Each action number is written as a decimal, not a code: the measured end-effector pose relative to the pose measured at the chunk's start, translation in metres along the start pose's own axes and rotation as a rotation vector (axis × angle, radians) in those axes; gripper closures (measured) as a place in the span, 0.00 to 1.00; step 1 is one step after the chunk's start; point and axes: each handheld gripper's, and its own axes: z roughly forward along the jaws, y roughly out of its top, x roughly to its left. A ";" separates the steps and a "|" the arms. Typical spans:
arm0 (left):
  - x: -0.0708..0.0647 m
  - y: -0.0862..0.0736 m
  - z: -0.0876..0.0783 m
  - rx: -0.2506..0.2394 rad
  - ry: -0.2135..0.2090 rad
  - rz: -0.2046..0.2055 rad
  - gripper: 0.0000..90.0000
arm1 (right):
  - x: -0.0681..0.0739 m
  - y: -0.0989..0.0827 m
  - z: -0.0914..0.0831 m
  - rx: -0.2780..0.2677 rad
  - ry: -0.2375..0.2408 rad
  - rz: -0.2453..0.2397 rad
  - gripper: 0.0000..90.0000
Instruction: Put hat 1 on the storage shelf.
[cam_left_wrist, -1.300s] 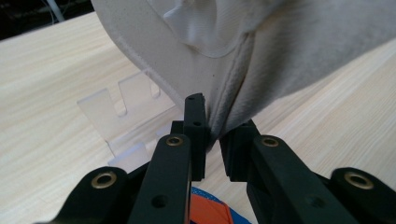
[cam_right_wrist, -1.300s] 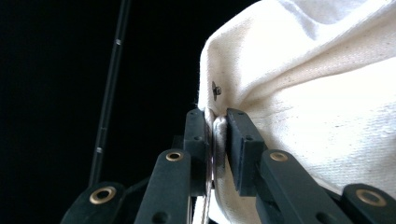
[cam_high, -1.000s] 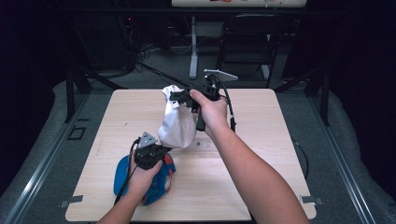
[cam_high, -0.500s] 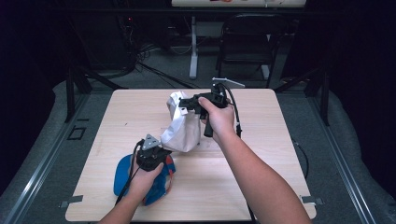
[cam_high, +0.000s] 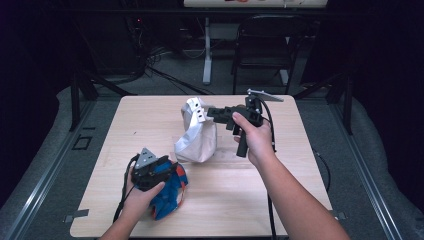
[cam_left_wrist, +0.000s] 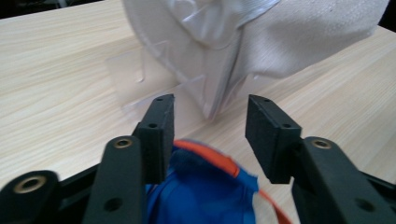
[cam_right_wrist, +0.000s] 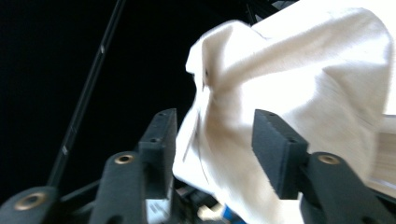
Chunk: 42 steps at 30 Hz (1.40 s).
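A white cloth bag (cam_high: 197, 137) with a clear plastic piece stands slumped at the middle of the wooden table (cam_high: 260, 200). My right gripper (cam_high: 212, 114) is at the bag's top, pointing left. In the right gripper view its jaws stand apart (cam_right_wrist: 215, 135), with a fold of the white cloth (cam_right_wrist: 303, 70) lying loosely between them. My left gripper (cam_high: 167, 167) rests at the front left over a blue and orange fabric item (cam_high: 167, 197). Its jaws (cam_left_wrist: 208, 116) are open, the blue item (cam_left_wrist: 205, 186) sits just under them, and the white bag (cam_left_wrist: 299, 42) is close ahead.
A black chair (cam_high: 265, 45) and a white stand leg (cam_high: 206, 55) are beyond the table's far edge on the dark floor. Cables trail from both grippers. Bare tabletop lies to the right and the far left.
My right gripper has moved right and a little down, and the white bag has sagged lower and shifted right with it. The left gripper has stayed on the blue item.
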 end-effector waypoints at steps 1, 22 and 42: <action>0.006 -0.004 -0.009 0.002 0.006 -0.012 0.56 | -0.004 -0.006 -0.008 0.038 -0.013 -0.050 0.52; 0.070 -0.063 -0.071 0.014 0.094 -0.148 0.63 | -0.069 -0.118 -0.023 0.026 -0.221 -0.301 0.61; 0.087 -0.087 -0.054 0.141 0.176 -0.180 0.43 | -0.120 -0.158 -0.053 -0.046 -0.273 -0.418 0.63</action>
